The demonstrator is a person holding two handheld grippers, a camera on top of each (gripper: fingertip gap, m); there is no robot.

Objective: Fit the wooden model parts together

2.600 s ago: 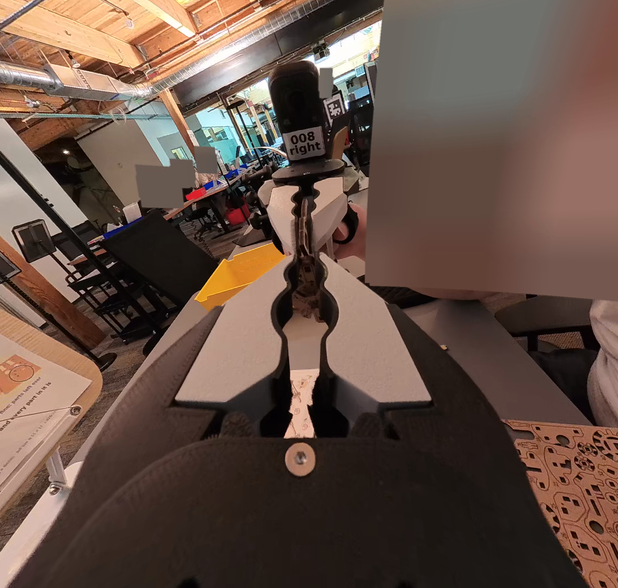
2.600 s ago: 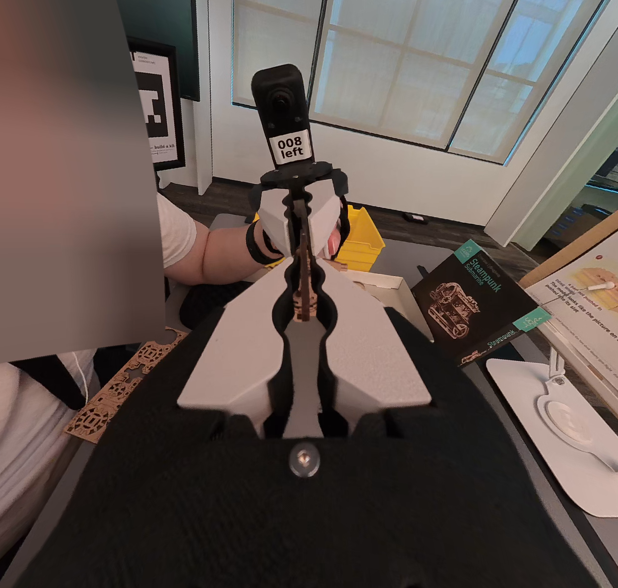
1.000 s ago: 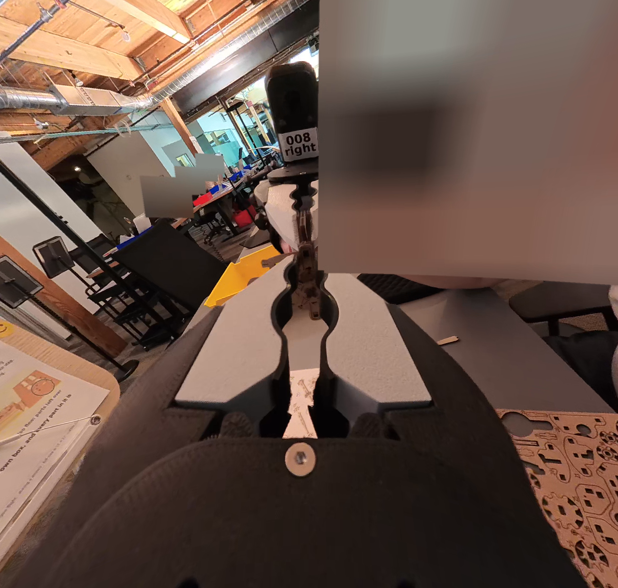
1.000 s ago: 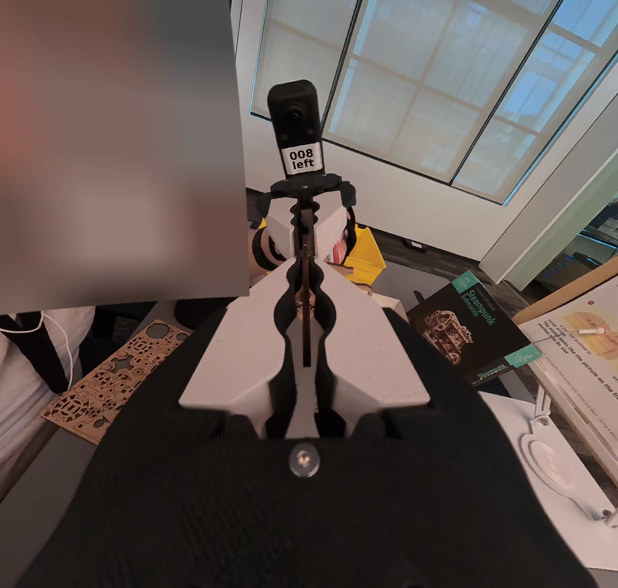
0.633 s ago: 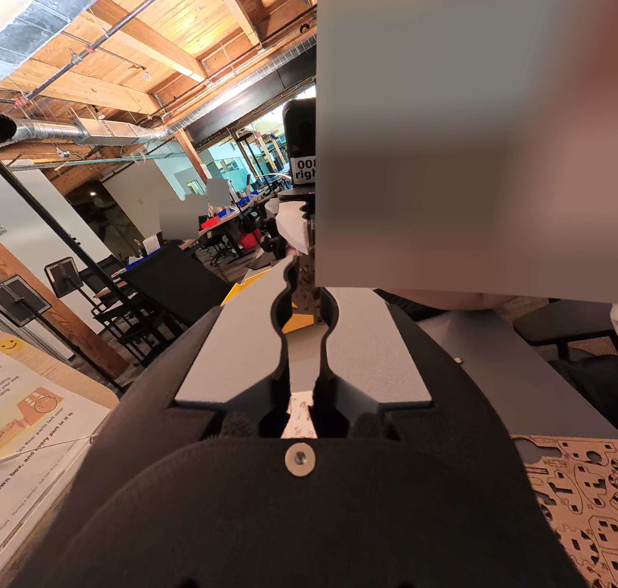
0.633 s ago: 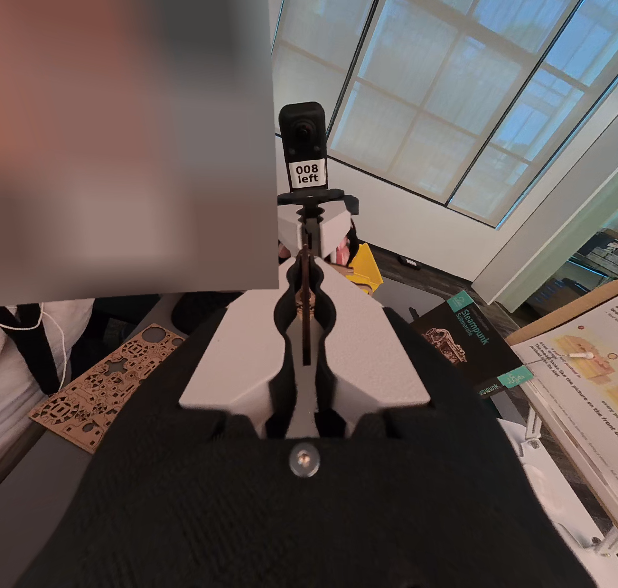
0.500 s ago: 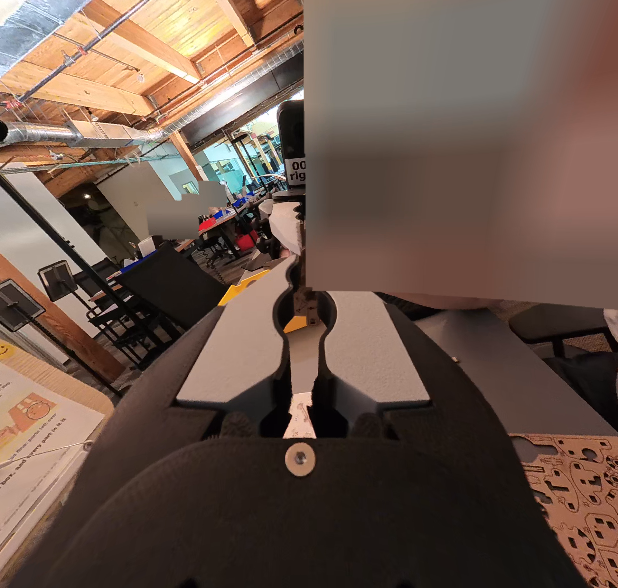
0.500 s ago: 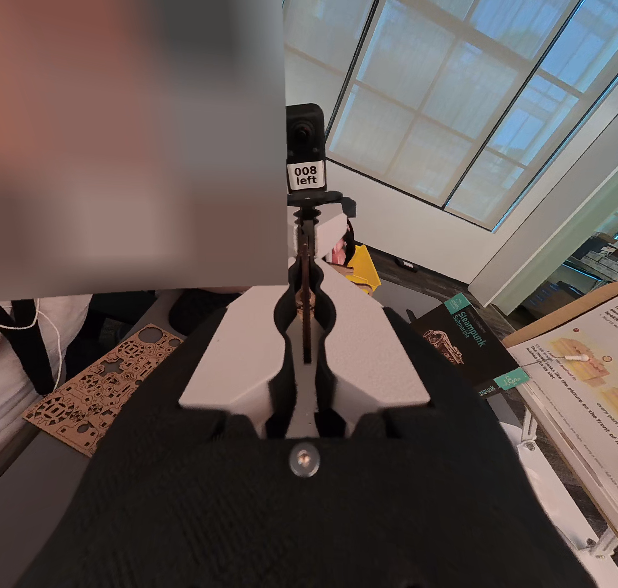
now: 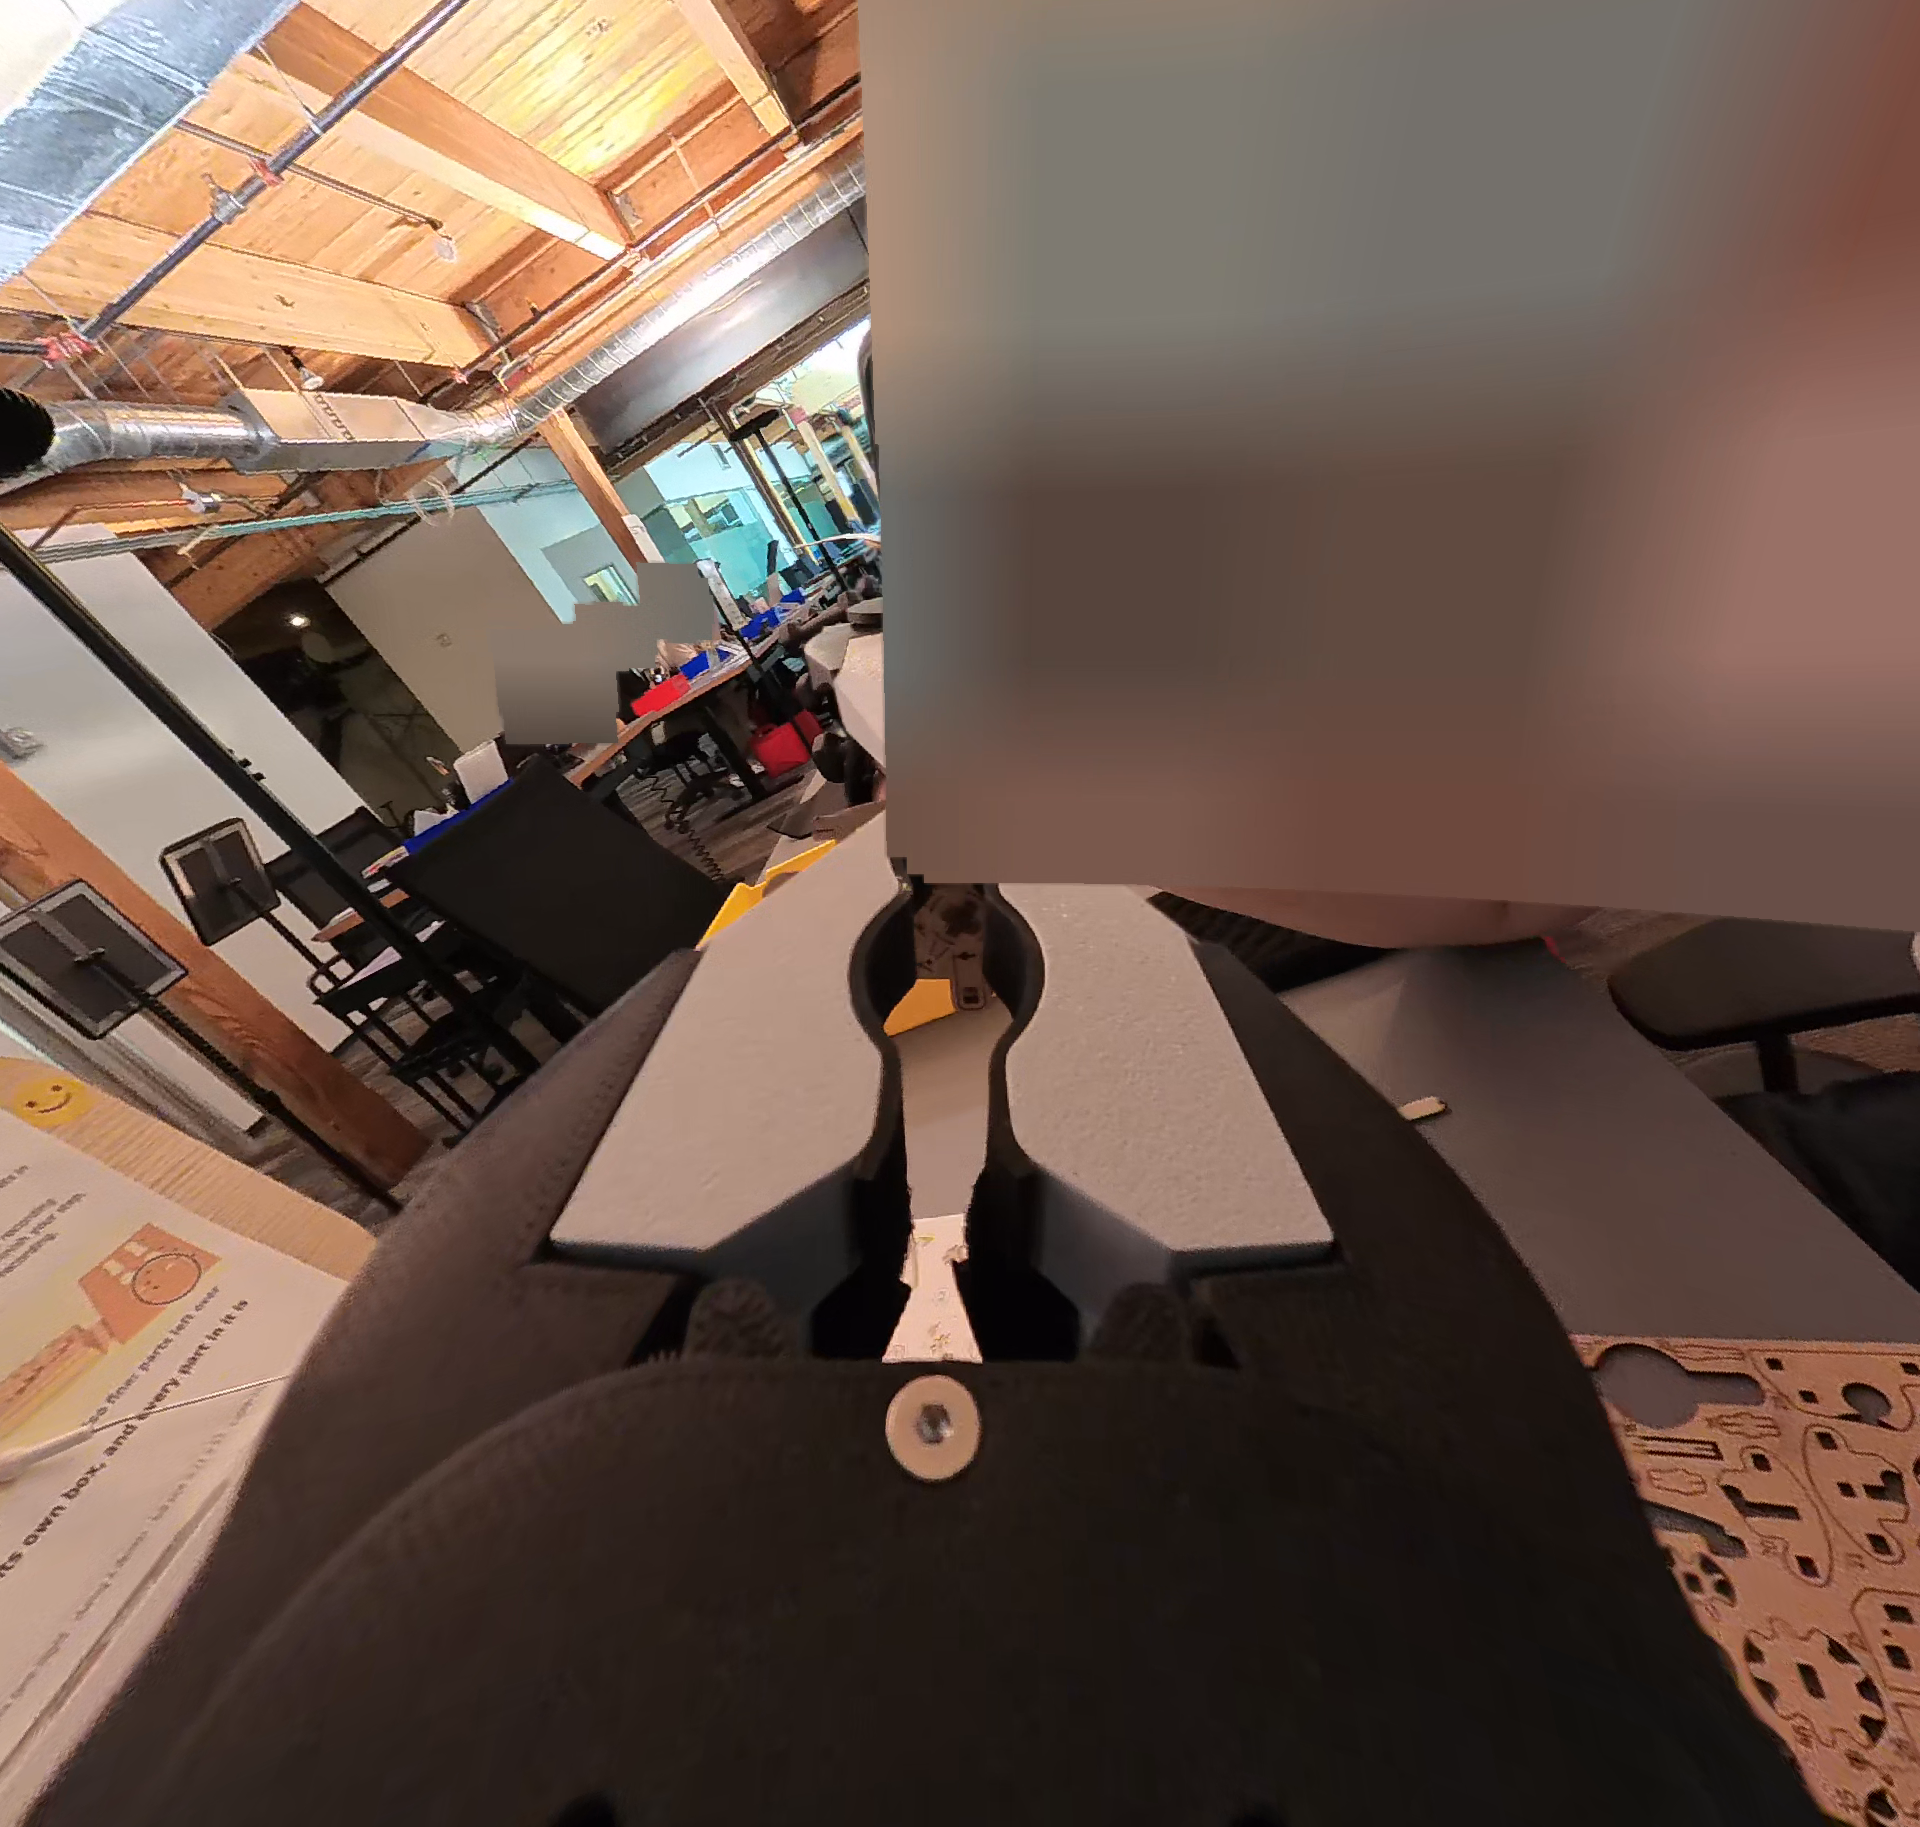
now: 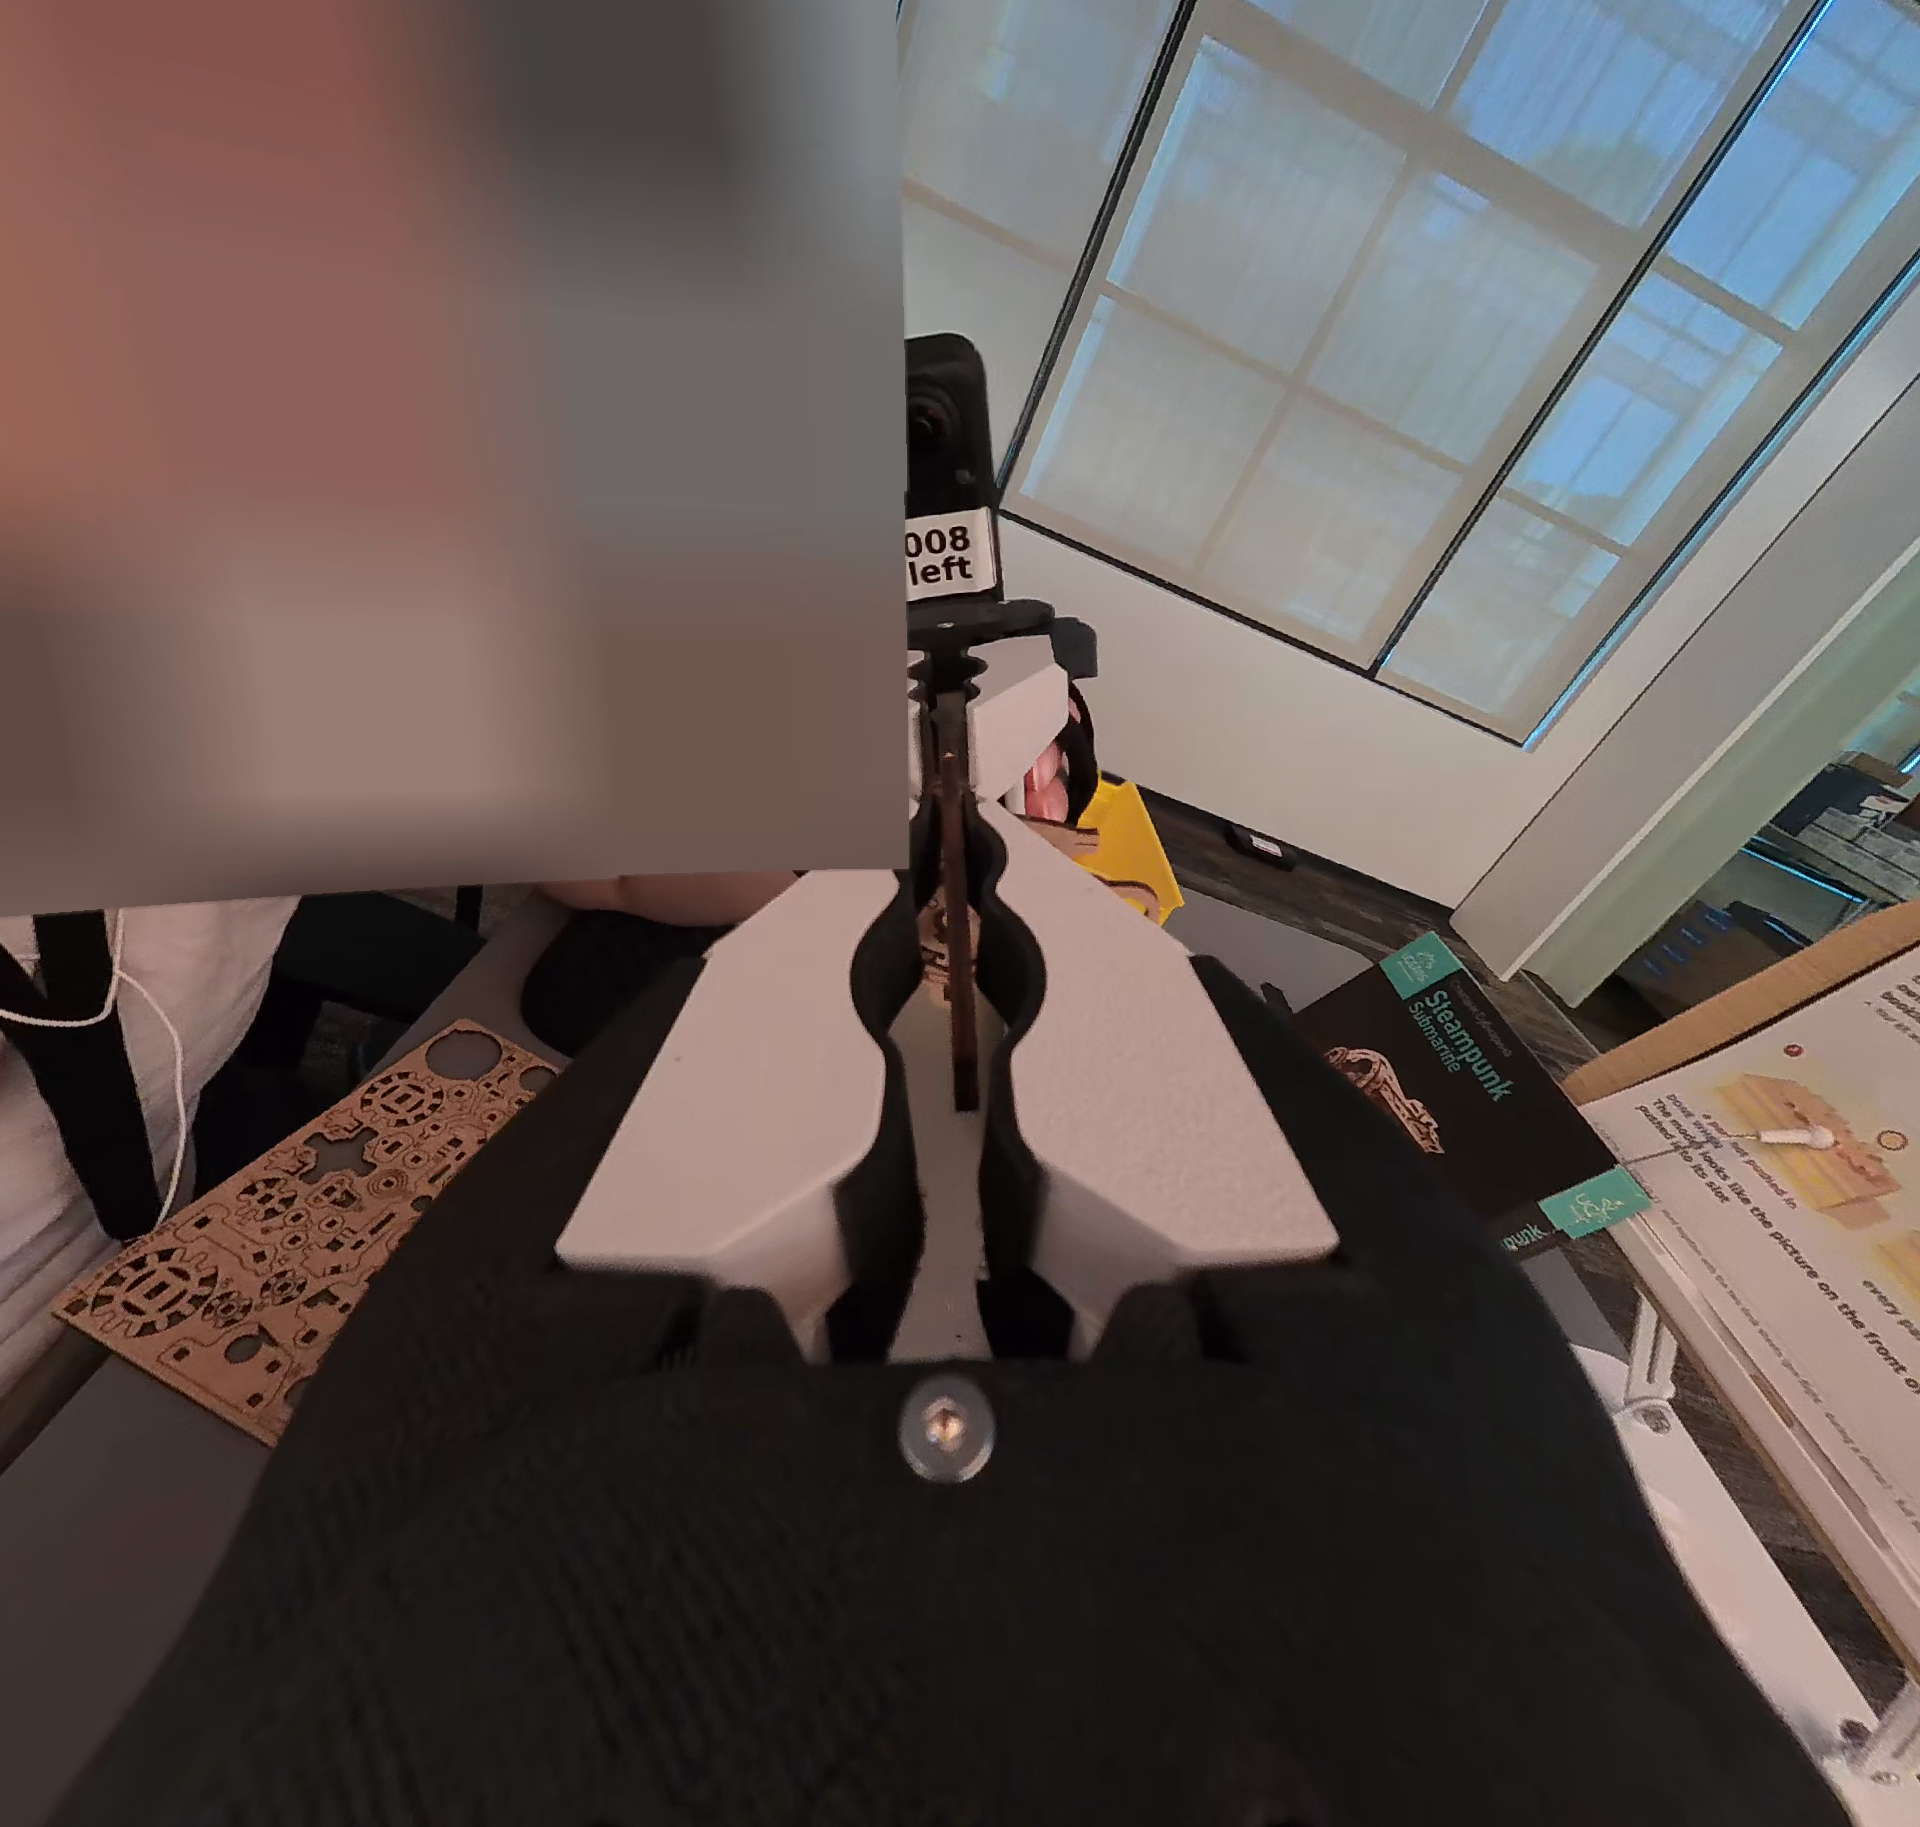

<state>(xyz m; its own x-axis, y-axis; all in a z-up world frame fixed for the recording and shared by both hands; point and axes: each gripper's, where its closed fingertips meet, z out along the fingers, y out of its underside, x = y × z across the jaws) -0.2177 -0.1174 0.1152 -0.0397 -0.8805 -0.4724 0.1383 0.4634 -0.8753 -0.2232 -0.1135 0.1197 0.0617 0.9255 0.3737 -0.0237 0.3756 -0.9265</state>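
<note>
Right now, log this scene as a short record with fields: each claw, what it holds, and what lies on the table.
left claw: nearly shut, a small wooden part at its tips
right claw: shut on a thin wooden plate, seen edge-on
claws: raised above the table, facing each other, tips close together
joint: hidden, cannot tell whether the parts are mated
table: grey
parts sheet: flat on the table, many cut-outs
kit box: dark, on the table
yellow bin: beyond the claws
</note>
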